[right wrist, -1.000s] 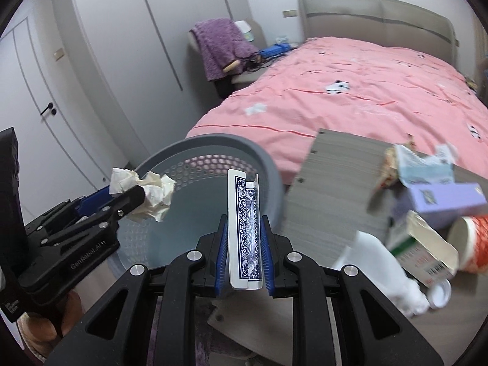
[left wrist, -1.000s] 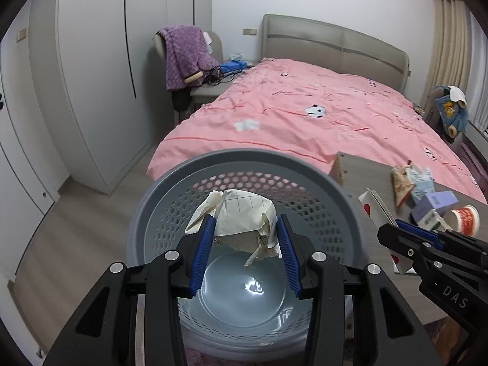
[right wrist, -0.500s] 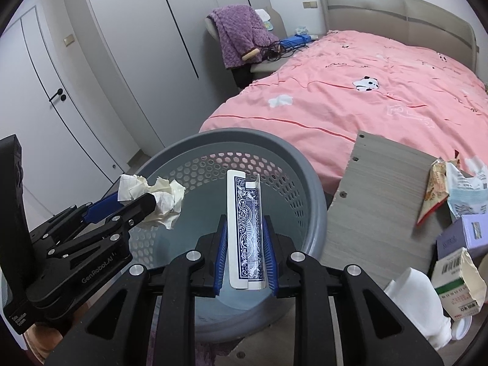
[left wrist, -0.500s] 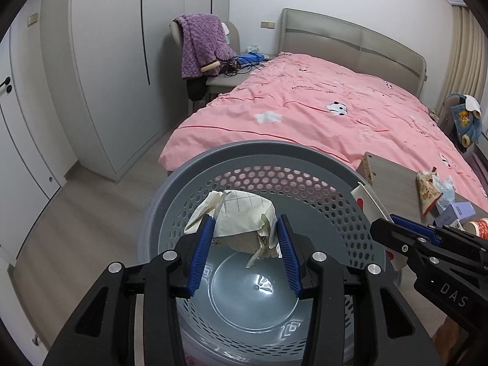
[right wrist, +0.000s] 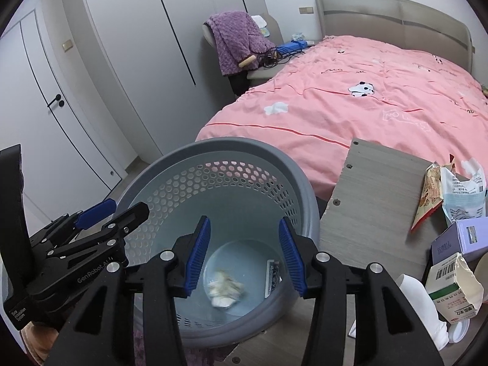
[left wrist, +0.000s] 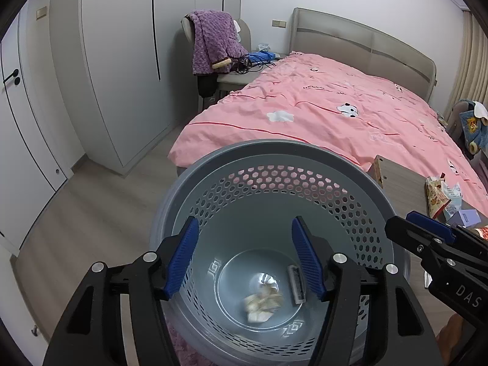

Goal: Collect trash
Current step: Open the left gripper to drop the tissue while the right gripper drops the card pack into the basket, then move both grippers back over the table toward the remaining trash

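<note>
A grey perforated trash basket (left wrist: 274, 152) (right wrist: 244, 149) stands on the floor below both grippers. On its bottom lie a crumpled paper wad (left wrist: 263, 302) (right wrist: 225, 288) and a blue-patterned card box (left wrist: 296, 283) (right wrist: 272, 277). My left gripper (left wrist: 245, 257) hangs over the basket mouth, its jaws opening with nothing between them. My right gripper (right wrist: 244, 254) also hangs over the basket, its jaws opening and empty. Each gripper shows at the edge of the other's view: the right gripper (left wrist: 427, 238), the left gripper (right wrist: 103, 213).
A wooden table (right wrist: 375, 201) to the right of the basket holds snack wrappers (right wrist: 427, 195), a purple box (right wrist: 460, 238), a torn carton (right wrist: 451, 289) and a white bottle (right wrist: 421, 308). A bed with a pink cover (left wrist: 335, 113) lies behind. Wardrobe doors (left wrist: 122, 76) stand at left.
Both grippers opened. The paper wad dropped from the left one and the card box from the right one; both now lie on the basket's bottom.
</note>
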Demonstrator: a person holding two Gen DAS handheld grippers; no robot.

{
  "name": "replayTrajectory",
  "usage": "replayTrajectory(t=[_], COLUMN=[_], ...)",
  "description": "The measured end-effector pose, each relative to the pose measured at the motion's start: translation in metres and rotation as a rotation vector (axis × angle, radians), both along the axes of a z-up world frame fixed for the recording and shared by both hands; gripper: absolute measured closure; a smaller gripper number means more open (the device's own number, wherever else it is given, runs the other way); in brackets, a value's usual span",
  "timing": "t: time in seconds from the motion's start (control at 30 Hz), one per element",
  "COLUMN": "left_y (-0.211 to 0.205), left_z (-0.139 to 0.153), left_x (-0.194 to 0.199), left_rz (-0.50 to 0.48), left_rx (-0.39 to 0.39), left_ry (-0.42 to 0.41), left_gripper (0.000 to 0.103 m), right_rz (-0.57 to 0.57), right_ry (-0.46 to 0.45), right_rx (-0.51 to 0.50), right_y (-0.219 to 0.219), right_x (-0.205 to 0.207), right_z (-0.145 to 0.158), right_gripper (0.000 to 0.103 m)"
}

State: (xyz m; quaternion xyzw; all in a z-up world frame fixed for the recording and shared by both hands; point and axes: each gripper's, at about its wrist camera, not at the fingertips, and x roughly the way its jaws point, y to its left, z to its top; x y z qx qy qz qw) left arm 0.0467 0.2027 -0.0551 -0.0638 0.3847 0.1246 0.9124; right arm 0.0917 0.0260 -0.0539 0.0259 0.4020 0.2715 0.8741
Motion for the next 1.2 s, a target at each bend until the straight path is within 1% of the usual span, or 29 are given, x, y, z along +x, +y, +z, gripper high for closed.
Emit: replayTrajectory(t=[0.47,0.77,0.87,1.1,1.2], left_y=[-0.004,-0.012,-0.015,-0.025,-0.03], left_z=[0.005,0.012,0.013,0.018,0.02], left_x=[-0.006,-0.013,-0.015,-0.022,-0.025], left_rz=[-0.004,-0.008,-0.011,-0.025,-0.036], left_rx=[0.011,0.031,0.032,0.044,0.044], left_ry=[-0.002,-0.016,-0.014,-0.023,-0.028], left_gripper=[0.04,0.036,0.033,0.03,0.029], right_rz=[-0.006,-0.015,-0.021,-0.057,-0.082], right_ry=[-0.003,-0.017,-0.023,-0.035,-0.039], right_rx=[0.007,0.008,0.007,0.006,0.004], right_y=[-0.003,-0.009,-0.012,-0.027,-0.037], right_x=[-0.003,-0.012,-0.015,-0.024,-0.029], right_z=[0.001,0.006,0.007,0.01,0.011], right_gripper=[0.056,0.056,0.053,0.048,0.043])
